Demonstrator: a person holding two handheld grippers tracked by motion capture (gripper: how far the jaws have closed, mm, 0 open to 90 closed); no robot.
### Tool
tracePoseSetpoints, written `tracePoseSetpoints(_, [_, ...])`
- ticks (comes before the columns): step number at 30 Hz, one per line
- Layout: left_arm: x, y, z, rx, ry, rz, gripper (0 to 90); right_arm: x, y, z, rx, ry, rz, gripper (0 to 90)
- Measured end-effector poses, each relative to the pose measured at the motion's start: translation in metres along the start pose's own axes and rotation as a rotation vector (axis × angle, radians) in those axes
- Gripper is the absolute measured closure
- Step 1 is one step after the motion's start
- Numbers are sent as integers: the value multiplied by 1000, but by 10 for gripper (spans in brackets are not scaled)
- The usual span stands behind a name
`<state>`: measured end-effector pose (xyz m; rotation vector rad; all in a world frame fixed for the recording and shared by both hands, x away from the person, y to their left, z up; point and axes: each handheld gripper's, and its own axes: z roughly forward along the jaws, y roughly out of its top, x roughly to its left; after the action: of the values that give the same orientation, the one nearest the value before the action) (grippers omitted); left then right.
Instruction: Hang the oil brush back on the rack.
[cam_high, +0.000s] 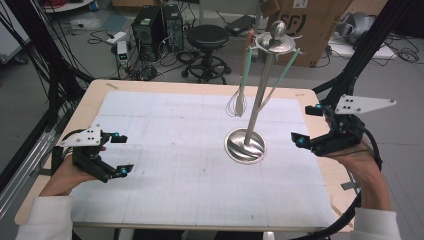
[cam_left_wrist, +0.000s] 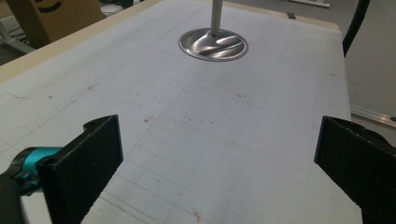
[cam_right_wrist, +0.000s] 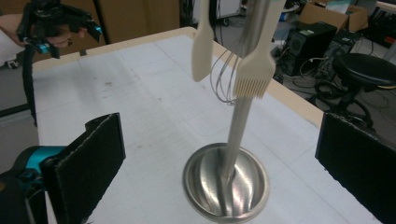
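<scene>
Two grippers: the left gripper (cam_high: 121, 154) sits low near the left edge of the table; the right gripper (cam_high: 308, 125) is near the right edge, just beside the stand.
Left tool state: its black jaws stand wide apart with nothing between them.
Right tool state: its black jaws stand wide apart too, and they hold nothing.
Table: the wide wooden table with a white grid sheet (cam_high: 165, 150) has bare wood showing along its rim.
Open room: the whole middle and left of the sheet is bare, so there is lots of space between the two grippers.
Tight spot: the right gripper has little room, with the stand on one side and the table edge on the other.
Stand: the shiny silver metal stand with a round base, a tall pole and a ball on top (cam_high: 246, 145) stands on the right half of the sheet.
Hanging things: a thin wire whisk with a pale green handle (cam_high: 238, 104) hangs from the top ring, well above the sheet.
Right gripper view: a cream flat spatula (cam_right_wrist: 202, 49) and a cream brush with short bristles (cam_right_wrist: 255, 77) hang by the pole.
Left gripper view: the round base (cam_left_wrist: 213, 44) shows far ahead across the bare sheet.
Floor behind: a black round stool (cam_high: 207, 37) and a brown cardboard box (cam_high: 312, 25) stand past the far edge.
</scene>
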<state>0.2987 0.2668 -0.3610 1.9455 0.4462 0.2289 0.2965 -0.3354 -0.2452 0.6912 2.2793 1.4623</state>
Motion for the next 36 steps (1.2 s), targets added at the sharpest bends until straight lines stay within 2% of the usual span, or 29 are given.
tracePoseSetpoints(9, [-4, -5, 0, -18, 17, 8, 17, 18, -33, 16, -32, -9, 15, 2])
tracePoseSetpoints(20, [-8, -17, -6, -51, 44, 14, 17, 27, -80, 38, -83, -52, 67, 2])
tracePoseSetpoints(26, [-8, -23, -6, -69, 65, -4, 17, 32, -88, 47, -66, -67, 56, 2])
tracePoseSetpoints(27, [-8, -24, -7, -71, 68, -6, 17, 33, -89, 47, -73, -71, 49, 2])
tracePoseSetpoints(30, [-9, -25, -6, -82, 67, -12, 17, 34, -97, 50, -109, -67, 67, 2])
tracePoseSetpoints(32, [-9, -25, -5, -77, 68, -5, 17, 34, -102, 53, -112, -66, 66, 2])
tracePoseSetpoints(36, [-10, -26, -5, -79, 68, -7, 17, 31, -109, 60, -76, -67, 83, 2])
